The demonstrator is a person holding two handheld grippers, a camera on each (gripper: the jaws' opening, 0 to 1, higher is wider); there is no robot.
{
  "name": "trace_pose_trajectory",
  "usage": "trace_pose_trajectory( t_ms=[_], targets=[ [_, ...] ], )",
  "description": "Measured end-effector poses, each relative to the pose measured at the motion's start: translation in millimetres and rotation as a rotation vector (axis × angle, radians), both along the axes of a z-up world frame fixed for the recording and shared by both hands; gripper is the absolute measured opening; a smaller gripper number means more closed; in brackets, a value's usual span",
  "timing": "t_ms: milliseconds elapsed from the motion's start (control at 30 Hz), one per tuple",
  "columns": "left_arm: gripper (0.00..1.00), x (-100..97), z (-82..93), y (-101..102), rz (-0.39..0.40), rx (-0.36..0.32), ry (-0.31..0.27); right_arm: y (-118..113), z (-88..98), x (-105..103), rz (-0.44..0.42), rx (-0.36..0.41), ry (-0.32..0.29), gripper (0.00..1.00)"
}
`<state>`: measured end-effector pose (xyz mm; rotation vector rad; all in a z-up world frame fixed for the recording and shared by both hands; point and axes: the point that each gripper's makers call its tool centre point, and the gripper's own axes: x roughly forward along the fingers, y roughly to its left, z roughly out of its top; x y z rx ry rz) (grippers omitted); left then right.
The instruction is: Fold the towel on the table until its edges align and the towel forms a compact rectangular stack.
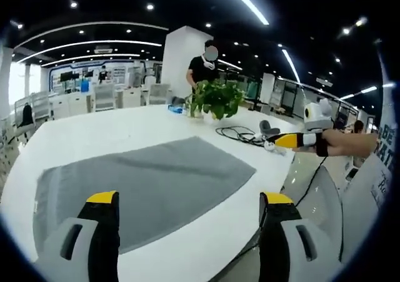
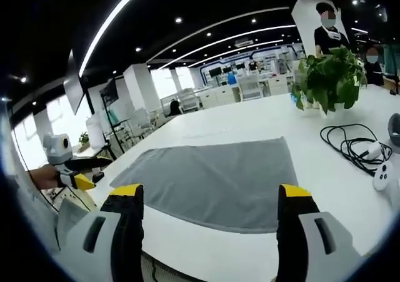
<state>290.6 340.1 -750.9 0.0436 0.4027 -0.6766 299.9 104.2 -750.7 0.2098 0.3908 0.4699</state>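
Both grippers are up in the air with jaws spread wide, nothing in either. Left gripper [image 1: 190,210] pokes up from the bottom of its own view, and so does the right gripper [image 2: 212,201]. A hand [image 1: 350,143] holds the right one out level.

You are working in a large open-plan office or showroom. A dark ceiling [image 1: 187,7] carries long curved light strips [image 2: 212,29] and spotlights, and white desks and chairs [image 1: 103,97] stand in rows beyond a white pillar [image 1: 178,60]. The broad white surface [image 2: 250,116] holds a potted plant [image 2: 328,75] and coiled cables [image 2: 353,144], with a person [image 1: 203,69] standing behind.
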Motion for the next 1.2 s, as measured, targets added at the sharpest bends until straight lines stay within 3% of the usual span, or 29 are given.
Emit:
trace_pose_trajectory(
  t_ms=[367,667,833,1200],
  targets=[
    [0.94,14.1,16.0,-54.9,-0.083,-0.005,-0.058,-23.4,6.5,21.6,0.022,-0.034,-0.020,0.89],
    [0.94,18.2,7.9,-85.5,-0.153,0.052,-0.051,-46.1,14.7,45.1,0.031,-0.053,-0.040,0.89],
    [0.94,18.3,6.0,-107.1,-0.216,0.116,-0.098,-53.8,19.4,58.1,0.044,-0.048,-0.056,0.88],
    [0.89,23.5,-16.7,-172.3,-0.362,0.144,-0.113,-76.8,30.0,98.0,0.067,-0.081,-0.112,0.87]
  ],
)
